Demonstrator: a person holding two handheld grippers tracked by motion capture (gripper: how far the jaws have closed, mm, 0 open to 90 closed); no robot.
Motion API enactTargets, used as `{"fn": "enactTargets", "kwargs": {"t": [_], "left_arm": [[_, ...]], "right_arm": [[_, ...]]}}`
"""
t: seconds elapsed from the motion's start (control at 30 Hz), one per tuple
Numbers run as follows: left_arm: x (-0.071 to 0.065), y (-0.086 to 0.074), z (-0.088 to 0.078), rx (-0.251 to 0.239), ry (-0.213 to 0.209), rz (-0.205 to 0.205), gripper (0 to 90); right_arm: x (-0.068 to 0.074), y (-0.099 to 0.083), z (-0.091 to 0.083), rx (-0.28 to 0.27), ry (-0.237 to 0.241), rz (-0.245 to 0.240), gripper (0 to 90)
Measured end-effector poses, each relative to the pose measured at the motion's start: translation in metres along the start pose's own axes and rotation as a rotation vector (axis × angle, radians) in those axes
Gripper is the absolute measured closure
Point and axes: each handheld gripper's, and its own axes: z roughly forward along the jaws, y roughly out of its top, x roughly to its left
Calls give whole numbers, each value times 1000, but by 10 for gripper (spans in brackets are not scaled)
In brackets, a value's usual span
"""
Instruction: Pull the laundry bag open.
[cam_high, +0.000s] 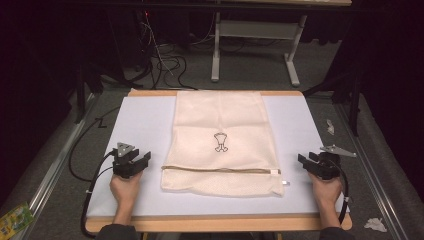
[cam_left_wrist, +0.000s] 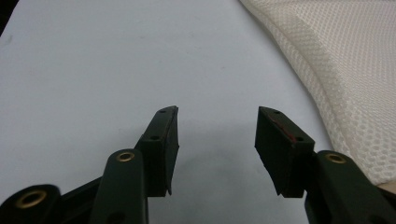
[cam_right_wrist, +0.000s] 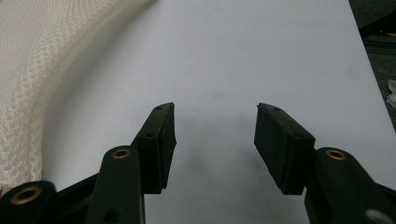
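A cream mesh laundry bag (cam_high: 220, 142) lies flat in the middle of the pale mat (cam_high: 145, 120), with a small black logo on it and a zipper line near its front edge. My left gripper (cam_high: 141, 161) rests on the mat to the left of the bag, jaws open and empty. In the left gripper view the gripper (cam_left_wrist: 217, 135) stands over bare mat, with the bag's mesh (cam_left_wrist: 345, 60) at the right. My right gripper (cam_high: 309, 161) sits at the mat's right edge, open and empty. The right gripper view shows that gripper (cam_right_wrist: 215, 135) over bare mat, with the bag (cam_right_wrist: 32, 70) at the left.
The mat covers a wooden table (cam_high: 220, 222). A grey three-cornered plate (cam_high: 339, 149) lies beside the right hand. Cables (cam_high: 165, 60) and a white frame's legs (cam_high: 260, 50) stand on the floor beyond the table. Crumpled paper (cam_high: 375, 224) lies on the floor at right.
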Motion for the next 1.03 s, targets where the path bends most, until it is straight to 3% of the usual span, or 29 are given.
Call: {"fn": "enactTargets", "kwargs": {"t": [0.4, 0.53, 1.03], "left_arm": [[-2, -1, 3, 26, 16, 11, 422], [-3, -2, 2, 15, 15, 27, 412], [-2, -1, 3, 25, 12, 13, 387]], "right_arm": [[5, -1, 2, 16, -26, -43, 448], [5, -2, 1, 10, -28, -47, 439], [7, -2, 3, 23, -39, -59, 423]]}}
